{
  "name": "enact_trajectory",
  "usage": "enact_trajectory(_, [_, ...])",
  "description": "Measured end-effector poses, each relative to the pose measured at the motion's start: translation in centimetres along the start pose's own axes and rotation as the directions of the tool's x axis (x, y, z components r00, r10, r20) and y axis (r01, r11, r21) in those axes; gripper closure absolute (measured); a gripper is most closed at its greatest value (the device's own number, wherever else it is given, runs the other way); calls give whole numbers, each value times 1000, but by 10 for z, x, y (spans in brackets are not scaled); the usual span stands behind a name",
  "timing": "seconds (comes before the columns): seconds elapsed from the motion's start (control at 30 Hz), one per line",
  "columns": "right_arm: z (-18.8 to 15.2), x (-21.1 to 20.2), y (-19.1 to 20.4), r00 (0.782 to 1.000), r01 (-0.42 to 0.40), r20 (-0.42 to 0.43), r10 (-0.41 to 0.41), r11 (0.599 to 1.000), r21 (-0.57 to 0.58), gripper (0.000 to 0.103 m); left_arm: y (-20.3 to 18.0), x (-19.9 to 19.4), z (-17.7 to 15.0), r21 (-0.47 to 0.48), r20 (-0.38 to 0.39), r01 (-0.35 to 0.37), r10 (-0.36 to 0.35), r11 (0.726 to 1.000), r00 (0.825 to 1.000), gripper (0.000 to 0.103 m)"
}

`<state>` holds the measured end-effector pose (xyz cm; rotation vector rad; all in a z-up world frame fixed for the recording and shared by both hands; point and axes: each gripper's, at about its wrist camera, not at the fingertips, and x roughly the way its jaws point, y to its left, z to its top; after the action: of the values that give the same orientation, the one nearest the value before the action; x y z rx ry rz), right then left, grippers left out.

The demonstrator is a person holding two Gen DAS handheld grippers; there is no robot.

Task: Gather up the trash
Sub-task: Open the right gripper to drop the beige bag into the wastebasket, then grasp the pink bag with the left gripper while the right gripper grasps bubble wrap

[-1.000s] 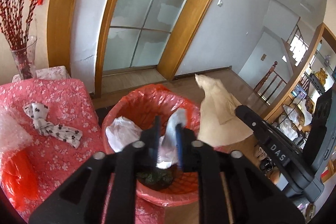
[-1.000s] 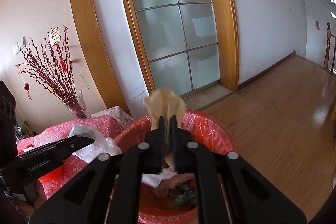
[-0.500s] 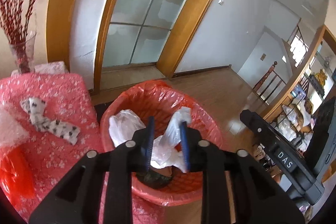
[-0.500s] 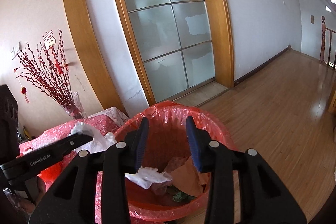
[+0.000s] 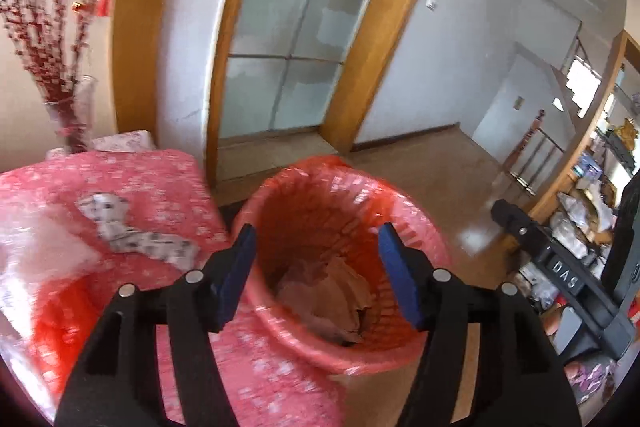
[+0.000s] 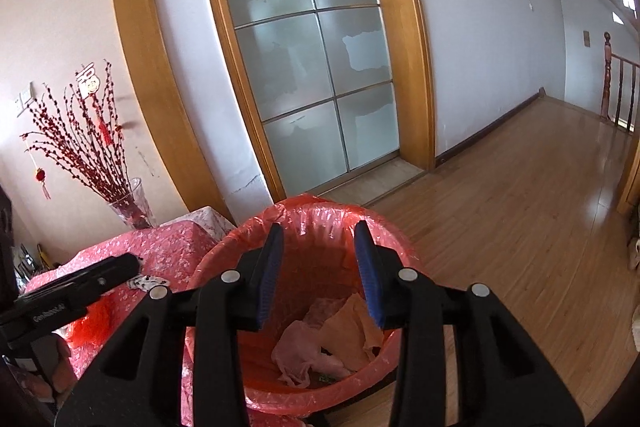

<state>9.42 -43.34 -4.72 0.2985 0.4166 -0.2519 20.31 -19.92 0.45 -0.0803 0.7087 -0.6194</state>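
Note:
A trash bin lined with a red bag stands beside a table with a red flowered cloth. Crumpled brown paper and a whitish plastic bag lie inside the bin. My left gripper is open and empty above the bin's near rim. My right gripper is open and empty above the bin. A white cloth with dark spots lies on the table.
A glass vase of red branches stands at the table's far corner. A frosted sliding door is behind the bin. Wooden floor spreads to the right. Cluttered shelves stand at the far right.
Both grippers opened. The brown paper dropped from the right gripper and the white plastic from the left gripper into the bin. The left view is blurred from motion.

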Motion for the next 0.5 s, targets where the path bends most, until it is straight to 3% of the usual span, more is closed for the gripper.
enact_trajectory(0.17, [-4, -4, 18, 999, -33, -2, 33, 999, -19, 57, 33, -43, -15, -19, 46, -89, 90, 996, 995, 36])
enact_trajectory(0.3, [-10, -7, 44, 996, -85, -13, 84, 995, -57, 53, 71, -82, -27, -62, 88, -171, 176, 983, 980, 34])
enact_trajectory(0.5, [-23, -5, 92, 986, -163, -47, 159, 979, -122, 49, 144, -139, -49, -177, 127, -315, 339, 932, 932, 32])
